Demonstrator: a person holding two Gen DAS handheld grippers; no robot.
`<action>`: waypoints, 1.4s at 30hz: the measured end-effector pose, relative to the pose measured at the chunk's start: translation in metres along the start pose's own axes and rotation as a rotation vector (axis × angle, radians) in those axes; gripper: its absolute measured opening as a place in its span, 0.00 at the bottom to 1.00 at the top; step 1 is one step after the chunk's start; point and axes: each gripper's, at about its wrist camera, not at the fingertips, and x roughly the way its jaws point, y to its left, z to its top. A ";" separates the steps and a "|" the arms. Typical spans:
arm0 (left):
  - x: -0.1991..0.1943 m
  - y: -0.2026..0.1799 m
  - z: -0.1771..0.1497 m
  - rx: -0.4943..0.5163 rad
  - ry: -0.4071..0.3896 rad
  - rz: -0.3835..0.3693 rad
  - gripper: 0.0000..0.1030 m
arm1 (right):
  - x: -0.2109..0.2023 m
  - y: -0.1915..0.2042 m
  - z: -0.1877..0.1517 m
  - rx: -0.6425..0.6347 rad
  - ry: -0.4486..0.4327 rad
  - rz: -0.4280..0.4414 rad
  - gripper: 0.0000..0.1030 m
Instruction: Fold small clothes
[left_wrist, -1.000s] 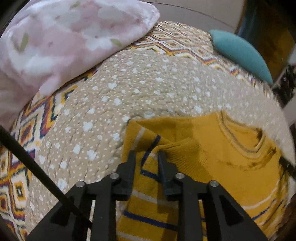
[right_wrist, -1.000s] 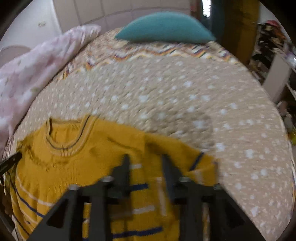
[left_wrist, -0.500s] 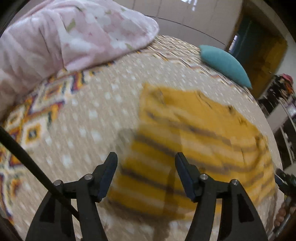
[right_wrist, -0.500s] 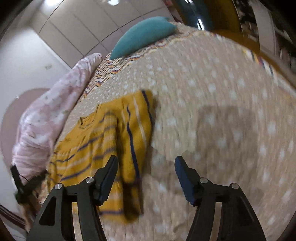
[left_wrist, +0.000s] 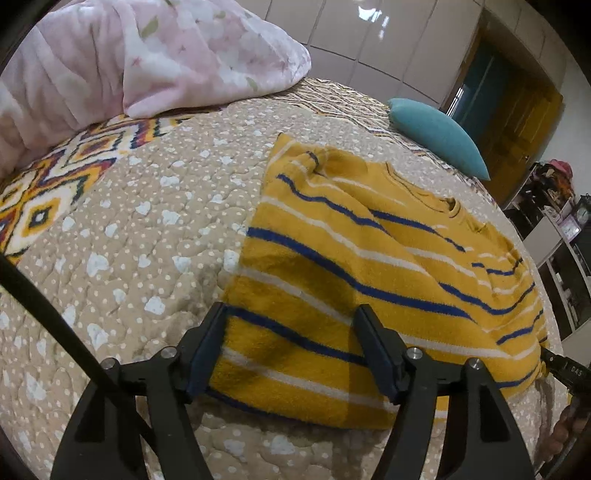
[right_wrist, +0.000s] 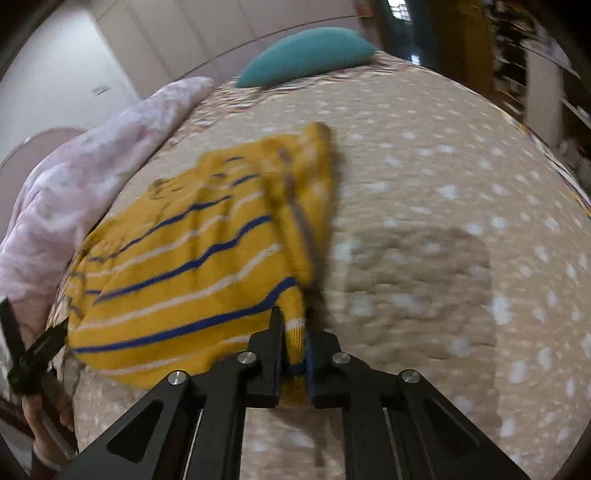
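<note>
A small mustard-yellow knitted sweater (left_wrist: 369, 266) with thin blue and white stripes lies folded on the bed, its fuzzy ribbed hem towards the tongs and its round neckline at the far end. In the left wrist view it lies directly ahead of and beneath the left gripper (left_wrist: 291, 345), whose flat black jaws have just been opening. They stand wide, straddling the near-left corner of the knit; the pads press on nothing.

The right gripper (right_wrist: 294, 345) has just clenched: its jaws are pinched tight on the near-right corner of the sweater (right_wrist: 192, 266), a thick yellow fold with a white stripe squeezed between the pads. From there the garment spreads away to the left, one folded flap lying along its right edge.

Under it is a quilted tan bedspread (left_wrist: 155, 236), puckered by stitching and dotted with white spots and small hearts, with a bright zigzag border off to the left. Beyond, upper left of the left tongs, is a soft, crumpled pink floral duvet (left_wrist: 155, 59); far ahead to the right rests a smooth, crescent-shaped teal pillow (left_wrist: 439, 136).
</note>
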 end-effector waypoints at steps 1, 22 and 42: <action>0.000 0.000 0.000 0.001 -0.001 0.002 0.67 | -0.002 0.000 0.002 -0.003 -0.003 -0.018 0.13; -0.007 0.016 -0.001 -0.077 -0.030 -0.107 0.69 | 0.036 0.076 0.025 -0.074 0.012 0.030 0.26; -0.014 0.027 -0.003 -0.141 -0.048 -0.169 0.70 | -0.017 -0.026 -0.023 0.365 -0.105 0.220 0.65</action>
